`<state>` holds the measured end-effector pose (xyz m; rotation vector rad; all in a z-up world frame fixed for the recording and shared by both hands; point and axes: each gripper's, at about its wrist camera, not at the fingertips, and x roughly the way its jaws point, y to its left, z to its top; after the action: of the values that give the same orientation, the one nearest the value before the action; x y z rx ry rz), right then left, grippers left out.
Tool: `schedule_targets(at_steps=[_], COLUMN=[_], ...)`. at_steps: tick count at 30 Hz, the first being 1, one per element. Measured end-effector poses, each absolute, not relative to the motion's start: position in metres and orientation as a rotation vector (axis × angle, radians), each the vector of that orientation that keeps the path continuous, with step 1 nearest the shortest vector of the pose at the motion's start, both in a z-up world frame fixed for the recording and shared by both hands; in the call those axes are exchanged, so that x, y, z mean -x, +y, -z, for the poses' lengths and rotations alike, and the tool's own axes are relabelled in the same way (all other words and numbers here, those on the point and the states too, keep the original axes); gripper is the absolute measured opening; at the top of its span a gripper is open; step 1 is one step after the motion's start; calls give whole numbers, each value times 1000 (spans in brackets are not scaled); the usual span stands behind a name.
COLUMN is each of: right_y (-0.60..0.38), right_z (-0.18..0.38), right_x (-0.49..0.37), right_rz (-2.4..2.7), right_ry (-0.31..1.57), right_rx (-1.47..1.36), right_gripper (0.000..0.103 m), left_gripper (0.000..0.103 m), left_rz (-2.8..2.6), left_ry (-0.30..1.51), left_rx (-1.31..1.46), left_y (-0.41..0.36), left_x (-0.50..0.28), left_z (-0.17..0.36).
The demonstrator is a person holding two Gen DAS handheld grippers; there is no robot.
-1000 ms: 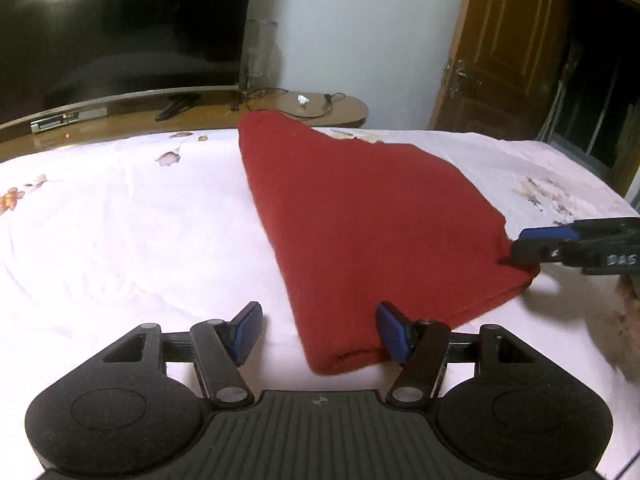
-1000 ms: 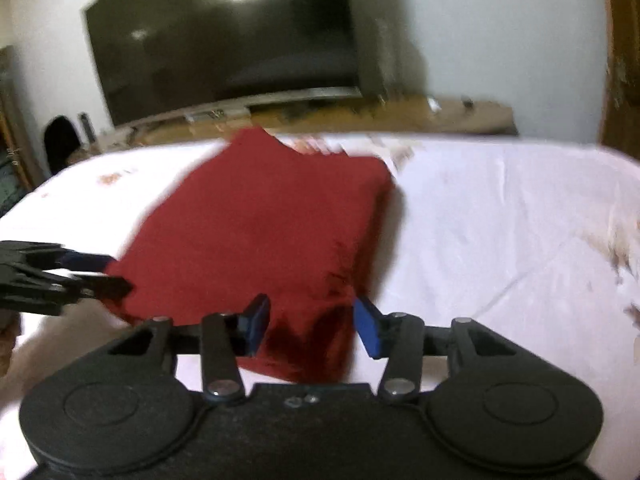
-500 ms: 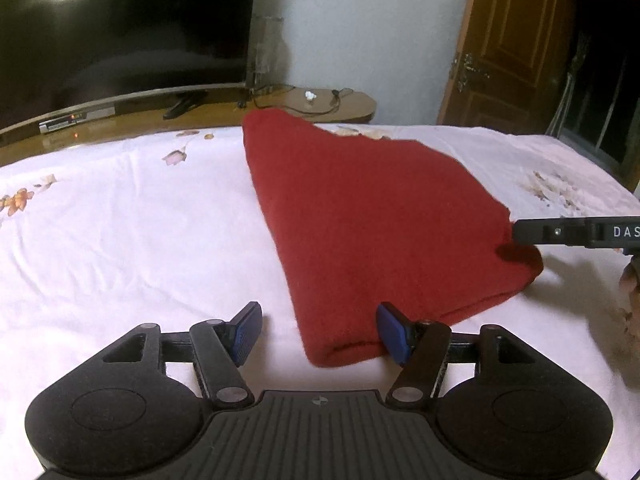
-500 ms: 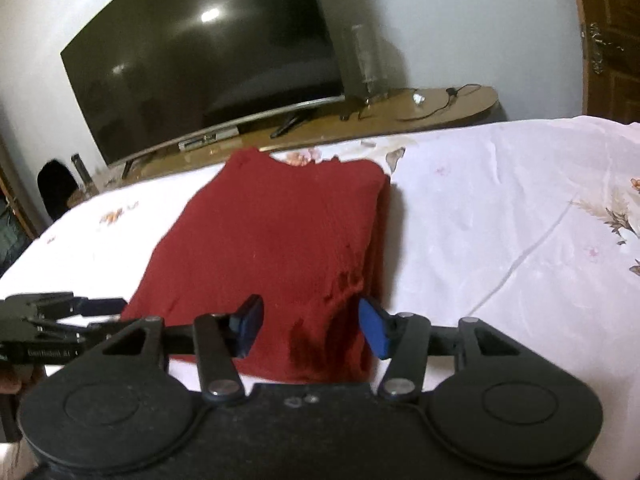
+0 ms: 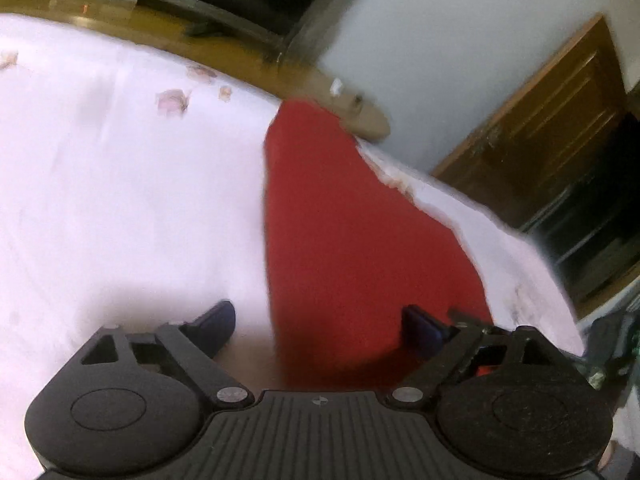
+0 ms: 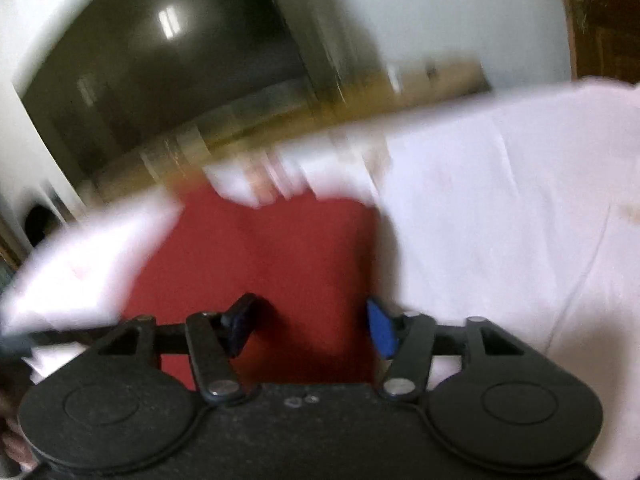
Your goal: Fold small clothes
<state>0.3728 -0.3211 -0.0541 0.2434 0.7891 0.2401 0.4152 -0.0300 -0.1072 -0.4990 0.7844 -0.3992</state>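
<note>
While both views are smeared by blur, you can still see that your left gripper point(image 5: 318, 330) has its blue pads point(image 5: 420, 330) spread wide, with the near end of the red cloth point(image 5: 340, 240) lying in the gap; the left pad sits over bare sheet point(image 5: 120, 200) and the right pad over the cloth's right part. Whether either pad touches the fabric cannot be told.

Your right gripper point(image 6: 312, 330) is also spread wide, its pads point(image 6: 380, 332) set over the near end of the cloth point(image 6: 272, 256), the right pad at the cloth's right edge next to the sheet point(image 6: 500, 220). Nothing is pinched between them, and contact is unclear.

The cloth looks like a flat, folded red piece lying on the white flowered sheet, reaching away from you toward the wooden shelf point(image 5: 224, 52).

Your left view alone shows a brown door point(image 5: 540, 136) at right and a dark part of another tool just behind its right finger. Your right view alone shows the large dark TV point(image 6: 160, 72) above the shelf point(image 6: 280, 124), and a thin black bar crossing at far left.
</note>
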Motion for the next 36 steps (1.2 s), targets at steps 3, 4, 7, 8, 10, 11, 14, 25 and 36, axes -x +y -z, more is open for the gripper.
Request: schedule_targets(at_steps=[3, 4, 7, 8, 10, 11, 14, 25, 36], right_y=[-329, -329, -346, -357, -374, -380, -387, -370, -365], right_z=[48, 42, 30, 31, 35, 39, 58, 72, 72], right_x=[-375, -371, -353, -348, -347, -348, -365, -386, -392], right_rz=[-246, -248, -295, -310, -324, -337, -389, -516, -574], right_ry=[794, 777, 725, 733, 763, 783, 891, 871, 844], right_rx=[-279, -264, -337, -392, -460, -496, -608, -629, -599], right_gripper=[58, 55, 60, 64, 68, 70, 72, 61, 56], left_gripper=[90, 90, 87, 87, 86, 86, 80, 75, 75], left_rz=[394, 405, 460, 480, 497, 509, 534, 603, 613], left_ry=[815, 802, 800, 808, 812, 812, 826, 829, 810], left_rx=[444, 432, 451, 453, 443, 450, 471, 464, 427], left_y=[-35, -35, -28, -27, -25, -22, -23, -37, -43], left_x=[-413, -408, -397, -393, -391, -395, -401, -414, -409], left_z=[96, 94, 95, 96, 100, 102, 102, 108, 105])
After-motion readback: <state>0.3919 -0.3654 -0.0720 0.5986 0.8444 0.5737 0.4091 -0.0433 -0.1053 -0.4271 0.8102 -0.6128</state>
